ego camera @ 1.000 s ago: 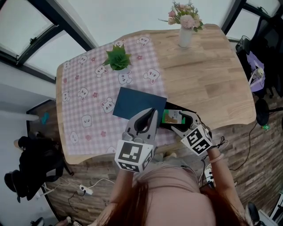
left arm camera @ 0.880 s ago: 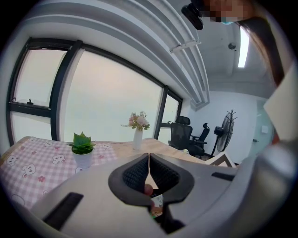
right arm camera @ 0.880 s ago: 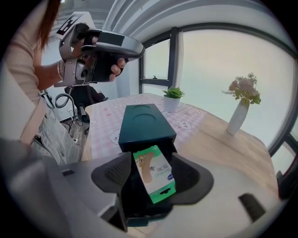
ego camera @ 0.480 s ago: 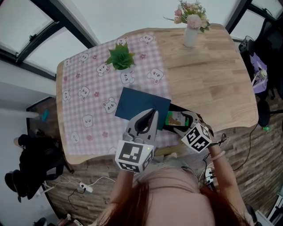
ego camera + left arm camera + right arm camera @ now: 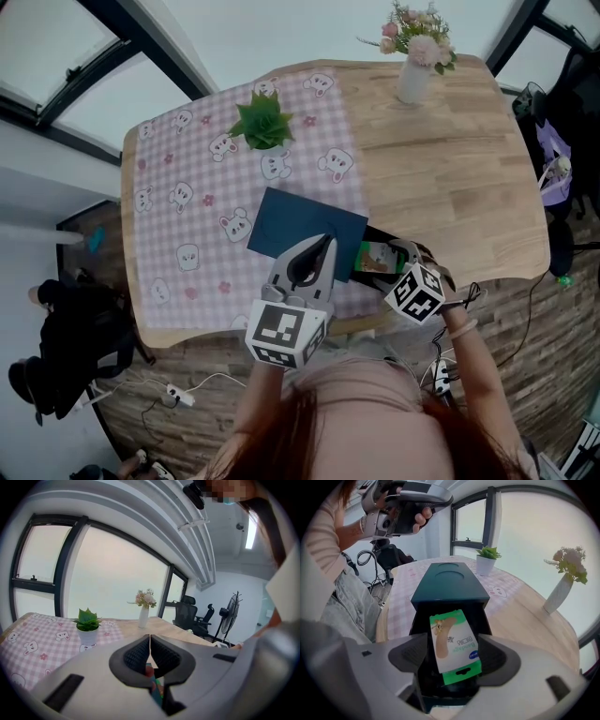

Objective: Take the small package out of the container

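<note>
A dark blue container [image 5: 305, 220] lies on the checked cloth, its black drawer [image 5: 449, 688] pulled out toward me. The small green-and-white package [image 5: 454, 641] rests tilted in that drawer [image 5: 398, 246]. My right gripper [image 5: 454, 660] has a jaw on each side of the package [image 5: 373, 255]; its jaws are opening and the pads do not press on it. Above the container's near edge my left gripper [image 5: 324, 240] hovers, shut with nothing held, its tips [image 5: 150, 643] meeting. The right gripper view shows a hand holding the left gripper [image 5: 440, 498] at the top left.
A potted green plant [image 5: 264, 122] stands on the pink bear-print cloth [image 5: 187, 206] beyond the container. A white vase of flowers [image 5: 415, 75] is at the far right of the wooden table [image 5: 450, 178]. The table's near edge [image 5: 469, 286] runs just beside the drawer.
The right gripper has drawn back slightly toward the table's near edge, with the package still in the drawer. The left gripper stays over the container, still shut.
</note>
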The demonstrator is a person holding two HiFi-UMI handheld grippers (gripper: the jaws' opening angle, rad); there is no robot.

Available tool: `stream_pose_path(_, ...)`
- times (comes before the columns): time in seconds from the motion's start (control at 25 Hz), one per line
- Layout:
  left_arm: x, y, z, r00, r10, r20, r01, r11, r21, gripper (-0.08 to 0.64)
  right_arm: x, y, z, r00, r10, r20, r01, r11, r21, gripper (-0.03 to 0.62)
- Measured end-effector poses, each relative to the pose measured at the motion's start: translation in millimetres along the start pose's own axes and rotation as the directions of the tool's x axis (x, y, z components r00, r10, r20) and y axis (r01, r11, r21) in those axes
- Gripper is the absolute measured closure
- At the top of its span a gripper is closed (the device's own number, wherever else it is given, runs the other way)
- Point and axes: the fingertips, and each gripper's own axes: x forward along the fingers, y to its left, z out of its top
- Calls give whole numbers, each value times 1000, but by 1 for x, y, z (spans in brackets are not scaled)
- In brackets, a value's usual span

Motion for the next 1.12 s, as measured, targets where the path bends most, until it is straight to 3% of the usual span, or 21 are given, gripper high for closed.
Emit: stream_pose_path(1.12,-2,13,-2,1000,26,6,-26,999,-34,548,21,5,-7,987,61,-150,-80,989,-122,252)
